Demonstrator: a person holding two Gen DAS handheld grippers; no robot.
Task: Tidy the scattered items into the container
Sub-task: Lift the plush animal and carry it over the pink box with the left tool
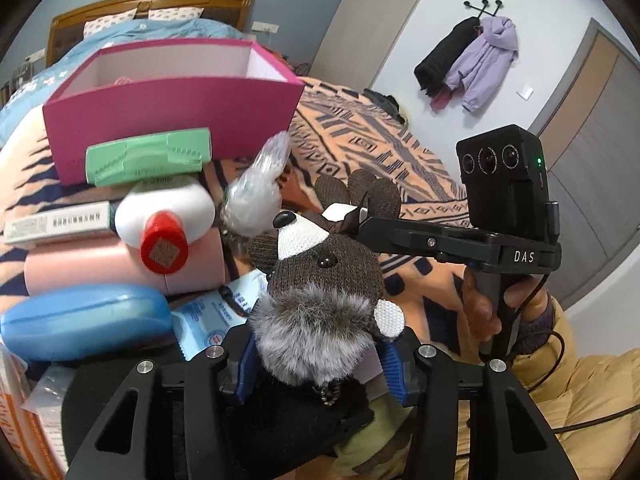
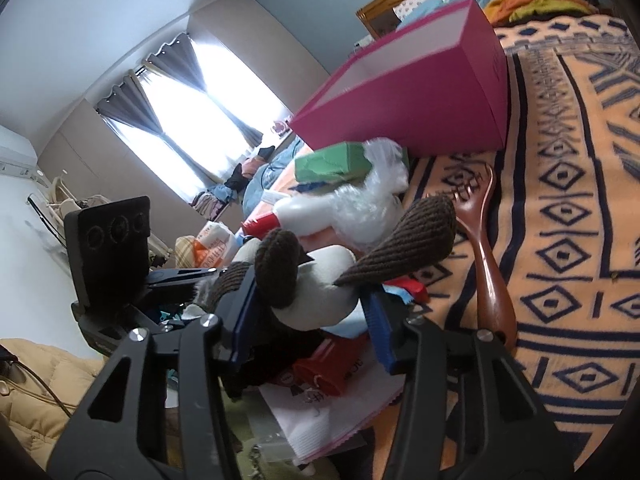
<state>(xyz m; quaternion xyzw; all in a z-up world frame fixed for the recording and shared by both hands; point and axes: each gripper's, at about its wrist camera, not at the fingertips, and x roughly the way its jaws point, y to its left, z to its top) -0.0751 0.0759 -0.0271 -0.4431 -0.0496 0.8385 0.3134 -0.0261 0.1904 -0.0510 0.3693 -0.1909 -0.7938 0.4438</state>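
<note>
- Left gripper [image 1: 320, 356]: jaws closed in on the knitted toy [image 1: 320, 280], blue pads pressing its furry body on both sides.
- Right gripper [image 2: 308, 312]: jaws clamped on the same toy's head end.
- Right hand [image 1: 492, 312]: fingers wrapped round the gripper's handle, arm in a tan sleeve.

Plush toy [image 1: 320, 276]: brown rib-knit cloth, grey fuzzy fur tuft, white mesh patches. Box [image 1: 168, 120]: matt magenta card, pale lining. Blue case [image 1: 84, 322]: smooth semi-gloss plastic. Bottle [image 1: 168, 216]: white plastic, glossy red cap. Brush [image 2: 490, 272]: polished wood. Blanket [image 2: 568, 240]: woven cloth, napped.
</note>
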